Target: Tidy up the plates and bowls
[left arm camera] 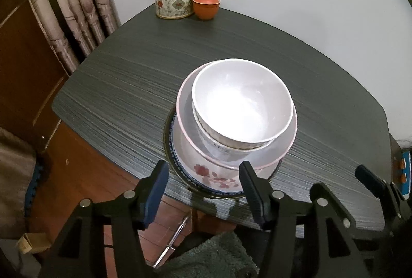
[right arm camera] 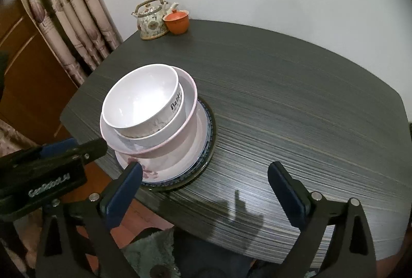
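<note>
Nearest to my cameras I saw both tools held low at the near edge of the counter (left arm camera: pixel 116 66), and something fluffy and green (left arm camera: pixel 211 254) lay under them. The jaws of the left gripper (left arm camera: pixel 203 190) stood released, with nothing between them, just in front of the stacked dishes. The jaws of the right gripper (right arm camera: pixel 206 190) were released as well, wide apart over bare counter, and its left finger (right arm camera: pixel 123 193) was just beside the rim of the bottom plate; I could not tell if it touched. In the right wrist view the left gripper also came in from the left side, near the stack. The stack stood near the front edge of the dark striped counter: a plate with a blue border (left arm camera: pixel 185 175) at the bottom, on it a plate with red flowers (left arm camera: pixel 216 175), then a pink-rimmed bowl (left arm camera: pixel 280 146), and inside it a white bowl with black print (right arm camera: pixel 177 108) on its side, nested in another white bowl (right arm camera: pixel 164 131). The bowls sat a little tilted, not centred on the plates. Farther back the counter was bare. At the far corner, against the white wall, a flowered teapot (left arm camera: pixel 173 2) stood with an orange lidded cup (left arm camera: pixel 206 6) touching it or just beside it. A patterned curtain (left arm camera: pixel 64 2) hung at the left.
</note>
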`<state>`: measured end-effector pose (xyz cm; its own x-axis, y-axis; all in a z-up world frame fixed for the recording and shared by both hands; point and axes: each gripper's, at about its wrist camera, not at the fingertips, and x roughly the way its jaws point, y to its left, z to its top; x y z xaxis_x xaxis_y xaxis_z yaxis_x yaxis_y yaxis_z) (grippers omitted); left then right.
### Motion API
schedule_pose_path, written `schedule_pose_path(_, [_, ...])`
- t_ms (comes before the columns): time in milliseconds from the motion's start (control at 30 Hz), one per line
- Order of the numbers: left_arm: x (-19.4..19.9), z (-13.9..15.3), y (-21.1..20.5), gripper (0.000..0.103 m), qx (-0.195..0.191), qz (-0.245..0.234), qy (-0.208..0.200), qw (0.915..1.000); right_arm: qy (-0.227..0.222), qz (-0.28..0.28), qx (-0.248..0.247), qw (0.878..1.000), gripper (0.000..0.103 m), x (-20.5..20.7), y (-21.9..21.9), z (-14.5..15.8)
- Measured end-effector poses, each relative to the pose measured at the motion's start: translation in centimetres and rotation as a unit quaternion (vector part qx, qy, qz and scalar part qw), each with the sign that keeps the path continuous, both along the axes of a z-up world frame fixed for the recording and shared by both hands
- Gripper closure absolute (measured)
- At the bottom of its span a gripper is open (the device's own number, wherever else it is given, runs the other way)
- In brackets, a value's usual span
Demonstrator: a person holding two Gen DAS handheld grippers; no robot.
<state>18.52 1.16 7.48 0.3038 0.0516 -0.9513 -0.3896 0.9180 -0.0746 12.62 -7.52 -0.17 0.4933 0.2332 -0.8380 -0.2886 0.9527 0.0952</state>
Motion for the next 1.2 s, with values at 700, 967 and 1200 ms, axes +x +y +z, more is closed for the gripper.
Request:
schedule_pose_path(700, [-0.4, 0.3, -0.7, 0.045, 0.031, -0.001, 0.001, 0.9995, 0.011, 0.008, 0.0, 1.0, 0.002, -1.5, -0.1, -0.3])
schedule_pose_path(967, [-0.4, 0.3, -0.7, 0.045, 0.035, -0.003, 0.002, 0.9994, 0.017, 0.013, -0.004, 1.0, 0.002, -1.5, 0.2, -0.7])
schedule_pose_path(1200, [-0.5, 0.4, -0.7, 0.045, 0.033, -0.005, 0.0, 0.9994, 0.02, 0.014, -0.005, 1.0, 0.002, -1.5, 0.3, -0.8])
